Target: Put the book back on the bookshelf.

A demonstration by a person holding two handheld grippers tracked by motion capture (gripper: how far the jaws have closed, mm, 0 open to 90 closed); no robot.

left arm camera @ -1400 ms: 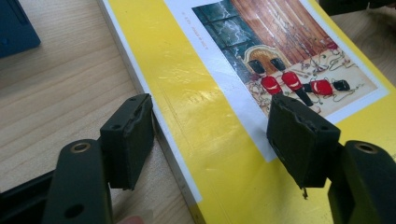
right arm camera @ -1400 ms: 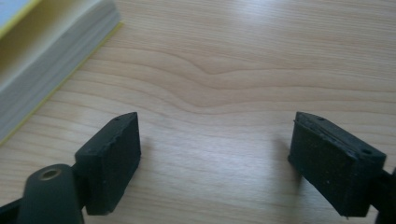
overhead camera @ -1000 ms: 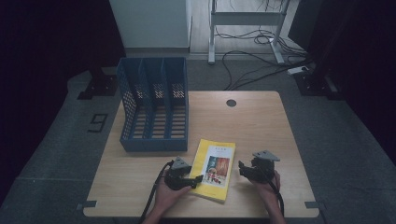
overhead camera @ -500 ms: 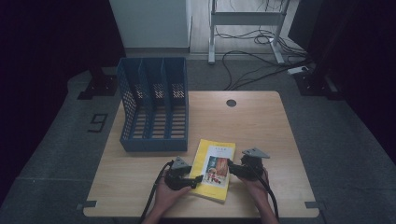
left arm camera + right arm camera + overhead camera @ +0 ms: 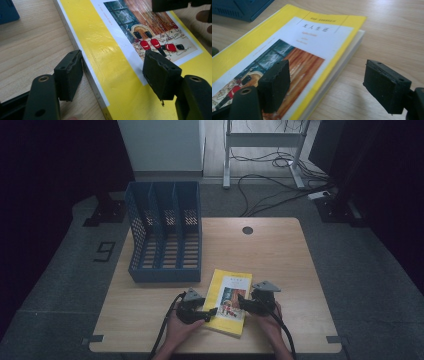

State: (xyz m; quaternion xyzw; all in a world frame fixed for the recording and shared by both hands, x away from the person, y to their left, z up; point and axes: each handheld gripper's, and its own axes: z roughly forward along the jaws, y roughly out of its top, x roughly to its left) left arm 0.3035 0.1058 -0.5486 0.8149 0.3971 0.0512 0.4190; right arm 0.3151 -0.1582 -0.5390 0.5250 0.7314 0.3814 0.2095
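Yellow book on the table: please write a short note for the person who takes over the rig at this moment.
Left gripper: open, jaws astride the spine edge of the yellow book, no grip.
Right gripper: open, jaws astride the opposite page edge, not pressing.
Book lies flat on the table, near the front edge; blue file rack stands behind it, compartments look empty.
Done: both grippers placed at the book.
Left: probably close, lift, and put the book in the rack.

A grey carpeted floor [image 5: 60, 270] is seen around the wooden table [image 5: 280, 255]; cables [image 5: 270, 185] are strewn beneath a metal-framed desk [image 5: 260, 140].
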